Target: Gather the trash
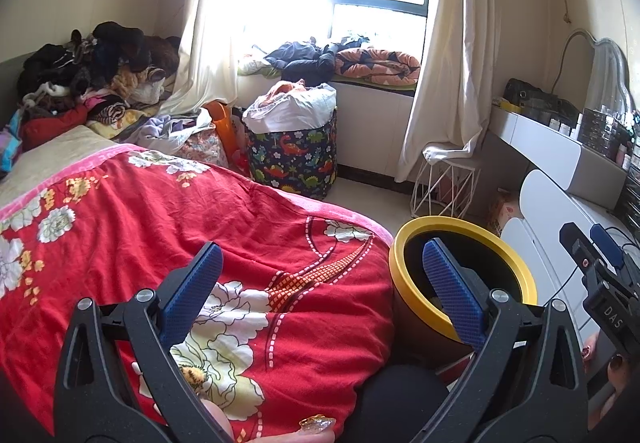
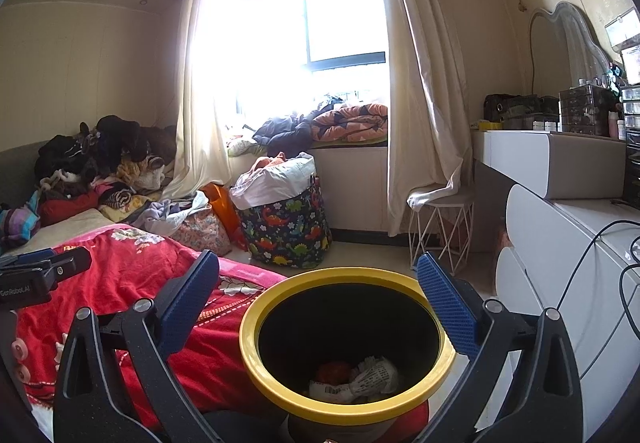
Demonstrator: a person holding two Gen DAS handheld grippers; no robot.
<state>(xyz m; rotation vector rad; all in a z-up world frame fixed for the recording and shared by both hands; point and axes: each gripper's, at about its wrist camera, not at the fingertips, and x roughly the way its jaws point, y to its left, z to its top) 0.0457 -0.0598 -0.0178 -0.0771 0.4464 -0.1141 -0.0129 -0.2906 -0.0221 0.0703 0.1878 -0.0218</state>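
Beside red quilt (image 2: 132, 283): yellow-rimmed bin (image 2: 347, 347), crumpled paper (image 2: 372, 375) inside; both tools (image 1: 324, 299) (image 2: 320, 307) spread wide, empty.

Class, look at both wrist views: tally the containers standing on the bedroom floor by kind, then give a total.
Yellow-rimmed trash bin: 1
Dinosaur-print laundry basket: 1
White wire basket: 1
Total: 3

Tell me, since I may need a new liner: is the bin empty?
No. The bin holds crumpled paper and something red at its bottom.
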